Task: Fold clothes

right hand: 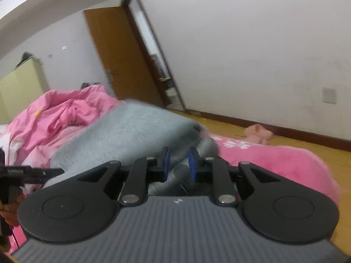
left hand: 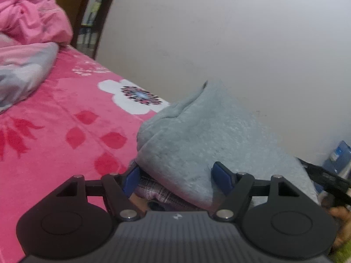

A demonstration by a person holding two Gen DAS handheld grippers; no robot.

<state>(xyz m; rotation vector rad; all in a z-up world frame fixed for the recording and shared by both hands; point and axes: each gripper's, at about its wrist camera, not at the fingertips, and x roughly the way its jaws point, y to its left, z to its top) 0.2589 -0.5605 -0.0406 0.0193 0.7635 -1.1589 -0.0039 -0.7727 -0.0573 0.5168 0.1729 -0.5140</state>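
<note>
A thick grey fleece garment (left hand: pixel 197 135) is bunched up over the pink bed, with a bit of plaid cloth (left hand: pixel 158 194) under its near edge. My left gripper (left hand: pixel 176 177) has its blue pads set wide against the two sides of this bundle. In the right wrist view the same grey garment (right hand: pixel 122 129) stretches away to the left, blurred. My right gripper (right hand: pixel 178 164) has its pads close together with a fold of the grey cloth pinched between them. Each gripper's black body shows at the edge of the other's view.
A pink floral blanket (left hand: pixel 54 120) covers the bed. A pink quilt heap (right hand: pixel 65 109) and a grey-pink cloth (left hand: pixel 22 76) lie at its far end. Beyond are a white wall, a brown door (right hand: pixel 114 54), wooden floor (right hand: pixel 307 144) and a pink thing (right hand: pixel 258 133) on it.
</note>
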